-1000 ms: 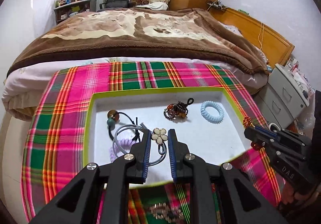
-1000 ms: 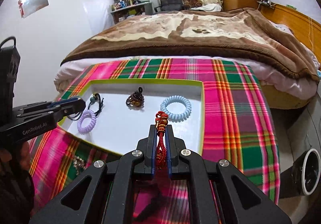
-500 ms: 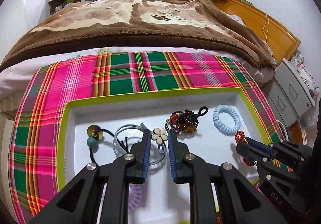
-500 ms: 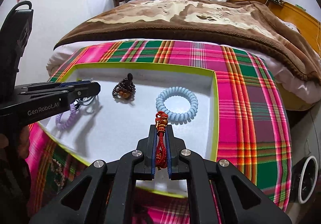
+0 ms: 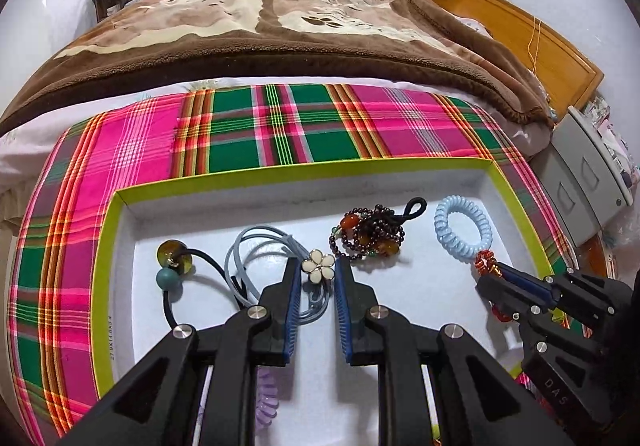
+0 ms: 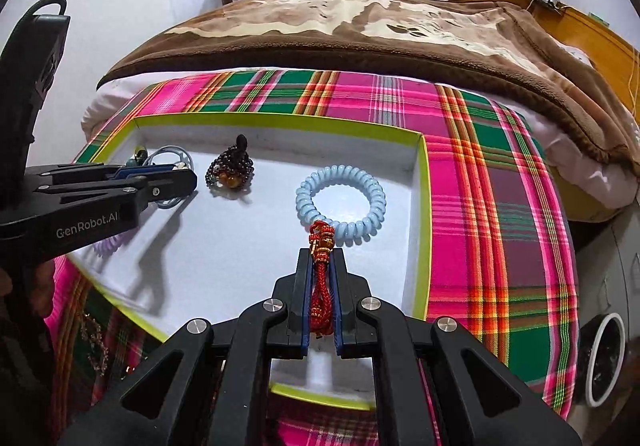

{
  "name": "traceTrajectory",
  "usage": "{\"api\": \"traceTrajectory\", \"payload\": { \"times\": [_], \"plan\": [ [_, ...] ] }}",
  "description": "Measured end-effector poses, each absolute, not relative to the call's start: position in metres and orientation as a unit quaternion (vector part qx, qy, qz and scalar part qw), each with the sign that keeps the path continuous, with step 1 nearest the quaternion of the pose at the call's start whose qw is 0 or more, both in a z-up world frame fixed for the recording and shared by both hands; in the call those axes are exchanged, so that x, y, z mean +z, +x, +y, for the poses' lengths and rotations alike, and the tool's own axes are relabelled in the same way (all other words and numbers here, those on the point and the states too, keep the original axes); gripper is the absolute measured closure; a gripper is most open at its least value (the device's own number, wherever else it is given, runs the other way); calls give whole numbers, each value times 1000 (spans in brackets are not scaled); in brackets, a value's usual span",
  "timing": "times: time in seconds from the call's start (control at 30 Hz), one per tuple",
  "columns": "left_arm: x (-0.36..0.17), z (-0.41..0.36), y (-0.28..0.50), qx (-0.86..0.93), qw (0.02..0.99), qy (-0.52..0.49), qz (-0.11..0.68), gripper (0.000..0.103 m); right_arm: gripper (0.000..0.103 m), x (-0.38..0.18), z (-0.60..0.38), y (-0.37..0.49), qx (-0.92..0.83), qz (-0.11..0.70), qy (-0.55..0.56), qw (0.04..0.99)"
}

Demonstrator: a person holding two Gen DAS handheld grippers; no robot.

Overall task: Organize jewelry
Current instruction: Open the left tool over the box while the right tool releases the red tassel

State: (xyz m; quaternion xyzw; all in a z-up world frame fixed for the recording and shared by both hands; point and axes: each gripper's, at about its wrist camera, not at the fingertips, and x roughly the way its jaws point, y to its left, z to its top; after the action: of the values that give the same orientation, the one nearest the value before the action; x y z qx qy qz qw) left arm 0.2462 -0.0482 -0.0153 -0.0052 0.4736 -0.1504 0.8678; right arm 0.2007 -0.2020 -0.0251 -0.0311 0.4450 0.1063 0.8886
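A white tray with a lime-green rim point(image 5: 304, 172) point(image 6: 420, 214) lies on a plaid cloth. My left gripper point(image 5: 317, 272) is open over the tray, its jaws either side of a white flower hair tie point(image 5: 318, 265) with a grey-blue band. My right gripper point(image 6: 321, 261) point(image 5: 494, 278) is shut on a red braided cord charm point(image 6: 321, 246) and holds it over the tray's right part, just in front of a light blue spiral hair tie point(image 6: 340, 202) point(image 5: 462, 226). A dark beaded bracelet point(image 5: 370, 234) point(image 6: 231, 170) lies mid-tray.
A black hair tie with amber and teal beads point(image 5: 172, 264) and a purple spiral tie point(image 5: 267, 402) lie at the tray's left. A sparkly chain point(image 6: 94, 338) lies on the cloth before the tray. A bed with a brown blanket point(image 5: 280, 26) stands behind, a grey nightstand point(image 5: 588, 182) at right.
Both grippers have moved forward over the tray. The right one carried the red charm close to the blue spiral tie. The left stays open around the flower tie.
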Motion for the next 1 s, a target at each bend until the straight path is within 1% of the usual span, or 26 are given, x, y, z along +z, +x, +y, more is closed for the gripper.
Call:
{"api": "traceTrajectory", "payload": {
  "times": [0.27,0.37,0.5,0.57,0.63,0.67,0.83,0.9,1.0],
  "plan": [
    [-16,-47,248,-151,866,-16,476,84,94,-25,-201,201,107,445,-32,889],
    [-16,-48,247,-152,866,-12,476,77,91,-25,-201,202,110,446,-29,888],
    [-15,-48,246,-150,866,-12,477,74,88,-23,-200,200,110,442,-32,890],
    [-13,-48,244,-152,867,-10,475,71,83,-22,-200,199,109,438,-31,892],
    [-11,-48,242,-153,868,-11,472,69,71,-20,-200,197,111,436,-28,893],
    [-9,-47,241,-154,869,-12,471,67,69,-19,-200,197,112,434,-27,894],
    [1,-43,230,-150,874,-17,462,62,69,-12,-201,191,111,426,-22,898],
    [6,-41,222,-156,875,-19,457,56,69,-10,-202,187,113,422,-17,899],
    [15,-35,208,-160,879,-30,448,55,68,-3,-205,180,112,415,-9,903]
  ]
}}
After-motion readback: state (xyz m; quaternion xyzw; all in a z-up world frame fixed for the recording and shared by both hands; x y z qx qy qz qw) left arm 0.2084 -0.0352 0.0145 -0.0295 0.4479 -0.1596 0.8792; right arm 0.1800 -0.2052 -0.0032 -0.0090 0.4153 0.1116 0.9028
